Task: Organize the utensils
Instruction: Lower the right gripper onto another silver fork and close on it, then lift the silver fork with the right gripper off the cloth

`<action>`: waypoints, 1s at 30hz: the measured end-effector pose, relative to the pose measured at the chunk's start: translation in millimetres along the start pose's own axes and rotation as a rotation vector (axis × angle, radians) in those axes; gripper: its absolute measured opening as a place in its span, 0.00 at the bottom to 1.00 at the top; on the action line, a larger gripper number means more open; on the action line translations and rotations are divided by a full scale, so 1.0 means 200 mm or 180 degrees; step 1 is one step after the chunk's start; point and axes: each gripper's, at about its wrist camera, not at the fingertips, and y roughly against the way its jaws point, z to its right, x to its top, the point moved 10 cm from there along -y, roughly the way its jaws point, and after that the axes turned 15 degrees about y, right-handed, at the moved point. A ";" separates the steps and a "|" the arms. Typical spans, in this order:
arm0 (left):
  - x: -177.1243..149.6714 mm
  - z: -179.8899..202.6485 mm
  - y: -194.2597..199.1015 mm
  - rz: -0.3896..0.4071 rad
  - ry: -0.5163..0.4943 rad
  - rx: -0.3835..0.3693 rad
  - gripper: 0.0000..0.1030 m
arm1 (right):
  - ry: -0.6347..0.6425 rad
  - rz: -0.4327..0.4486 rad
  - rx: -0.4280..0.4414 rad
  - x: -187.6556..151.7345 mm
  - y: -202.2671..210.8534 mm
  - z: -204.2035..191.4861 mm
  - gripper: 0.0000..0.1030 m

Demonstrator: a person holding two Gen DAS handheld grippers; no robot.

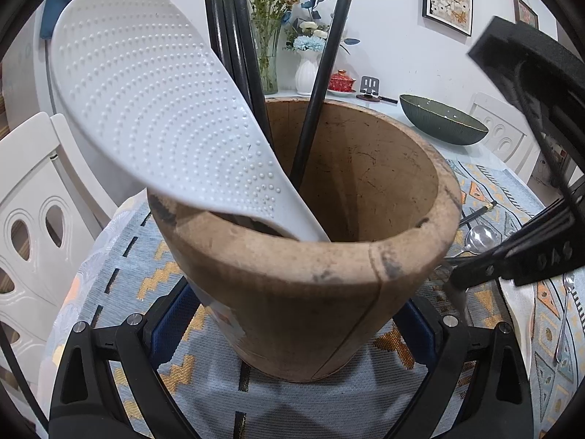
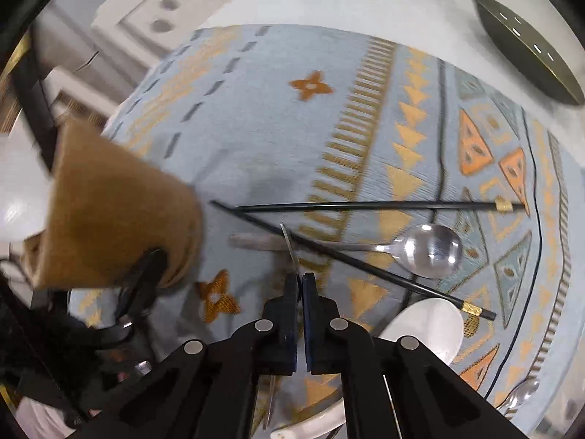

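Brown and worn, one wooden holder [image 1: 307, 256] is standing on the patterned blue cloth [image 1: 153, 267], with the left gripper [image 1: 292, 333] spread wide around its base, one blue-padded finger on either side; whether the pads are actually pressing the wood is hard to tell. Inside the holder one white dimpled rice paddle [image 1: 153, 109] is leaning out to the left, and four black chopsticks [image 1: 234, 47] with gold bands are standing up, their tops cut off by the frame edge. The right gripper [image 2: 300, 281] is pinching a thin metal utensil handle [image 2: 289, 245] between nearly touching jaws; what kind of utensil it is stays hidden behind the fingers. Still lying on the cloth are two more chopsticks [image 2: 365, 205], crossing near their tips, one steel spoon [image 2: 427, 250] and one white spoon [image 2: 424, 329], partly covered by the gripper. A dark green bowl [image 2: 530, 47] is sitting well apart on the white table [image 2: 329, 3].
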 end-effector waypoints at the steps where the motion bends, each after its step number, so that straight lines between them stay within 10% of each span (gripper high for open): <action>1: 0.00 0.00 0.00 -0.0001 0.0003 -0.0003 0.96 | 0.0056 -0.0053 -0.0001 0.00 -0.02 -0.02 0.02; 18: 0.00 0.01 0.01 0.0052 -0.0025 0.0017 0.96 | -0.0013 -0.0408 0.0232 0.07 -0.18 0.02 0.03; 30: -0.01 0.03 0.04 0.0092 -0.0016 0.0005 0.96 | 0.0013 -0.0112 0.0084 -0.02 -0.12 0.00 0.03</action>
